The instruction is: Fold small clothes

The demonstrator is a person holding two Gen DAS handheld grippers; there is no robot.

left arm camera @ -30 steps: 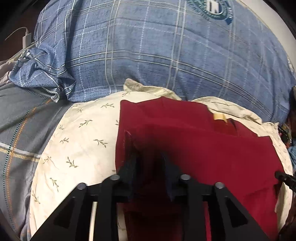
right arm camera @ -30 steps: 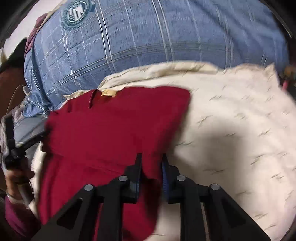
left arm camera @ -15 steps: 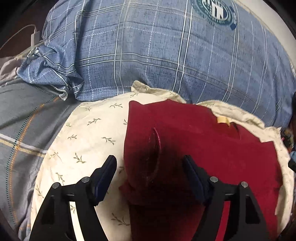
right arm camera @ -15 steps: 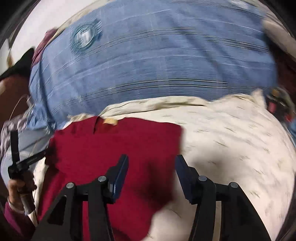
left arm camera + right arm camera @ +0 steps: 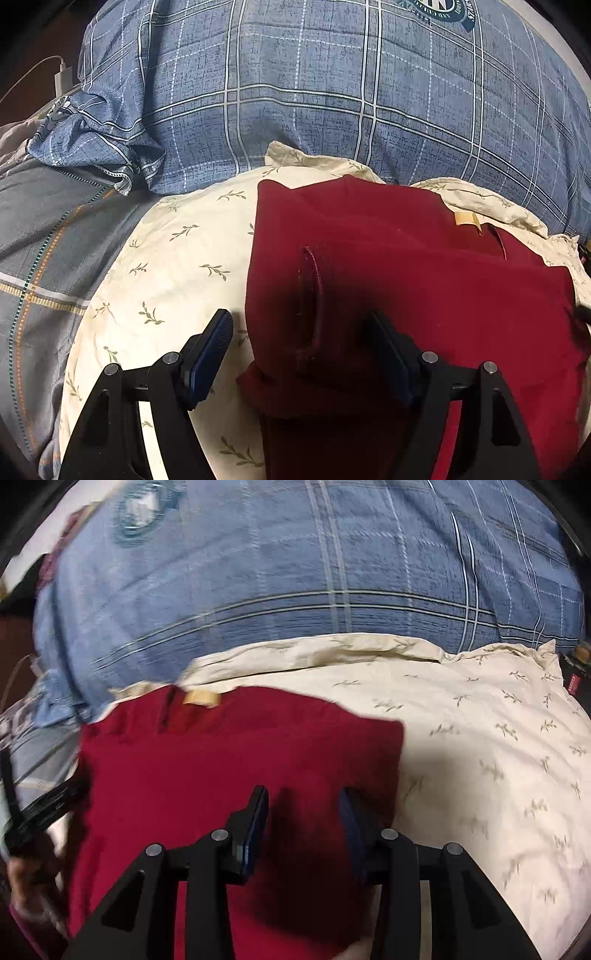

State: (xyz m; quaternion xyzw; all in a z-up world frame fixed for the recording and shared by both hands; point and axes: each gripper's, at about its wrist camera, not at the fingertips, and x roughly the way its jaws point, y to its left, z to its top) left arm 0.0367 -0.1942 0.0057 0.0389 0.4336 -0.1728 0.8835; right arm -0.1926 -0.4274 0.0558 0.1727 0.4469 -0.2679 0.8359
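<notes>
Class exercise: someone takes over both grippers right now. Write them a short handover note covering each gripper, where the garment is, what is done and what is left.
Left gripper: open, holding nothing, over the garment's left edge.
Right gripper: open, holding nothing, over the garment's right part.
Red garment: lies folded on the cream pillow, its tan label at the far edge, below the blue plaid pillow.
Done: at least one fold is in; a folded edge shows on the left.
Left: probably another fold, or tidy the bunched near-left corner.
</notes>
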